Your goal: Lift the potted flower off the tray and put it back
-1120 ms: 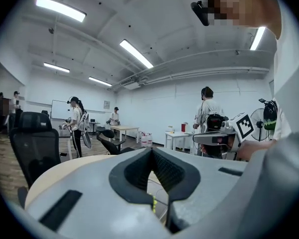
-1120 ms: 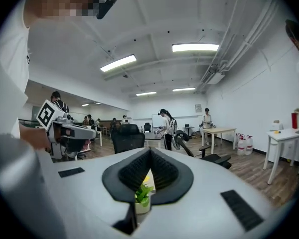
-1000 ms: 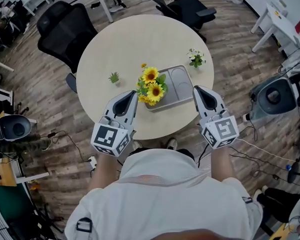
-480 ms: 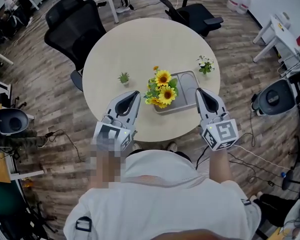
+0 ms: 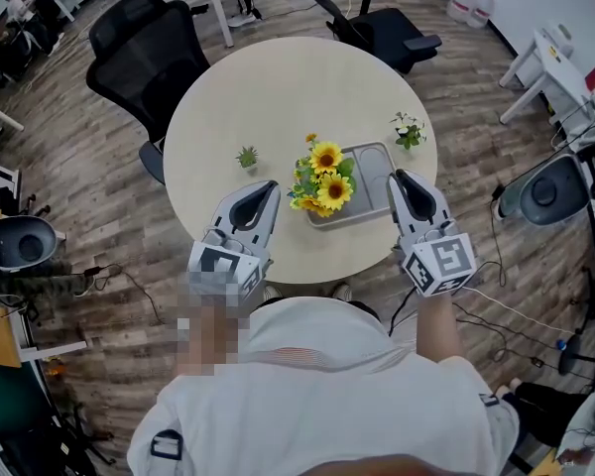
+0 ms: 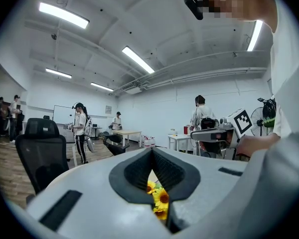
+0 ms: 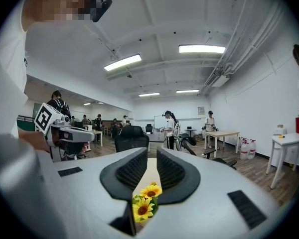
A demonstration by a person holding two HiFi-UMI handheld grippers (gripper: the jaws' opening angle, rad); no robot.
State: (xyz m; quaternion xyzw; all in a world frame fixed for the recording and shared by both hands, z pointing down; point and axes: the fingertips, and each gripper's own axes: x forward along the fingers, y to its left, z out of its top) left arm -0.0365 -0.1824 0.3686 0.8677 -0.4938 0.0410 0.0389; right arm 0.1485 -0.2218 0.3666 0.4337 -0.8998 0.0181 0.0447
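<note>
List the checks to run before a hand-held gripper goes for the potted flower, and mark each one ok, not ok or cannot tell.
1. The potted flower stands on the tray: ok.
2. The left hand-held gripper is open for the pot: not ok, its jaws are together.
3. The right hand-held gripper is open wide enough: not ok. Its jaws have just been opening, the gap is narrow, and nothing is between them.
4. Both hand-held grippers are clear of the flower: ok.
5. Where the pot's wall lies under the blooms: cannot tell.
6. The two small plants stand apart from the flower: ok.
</note>
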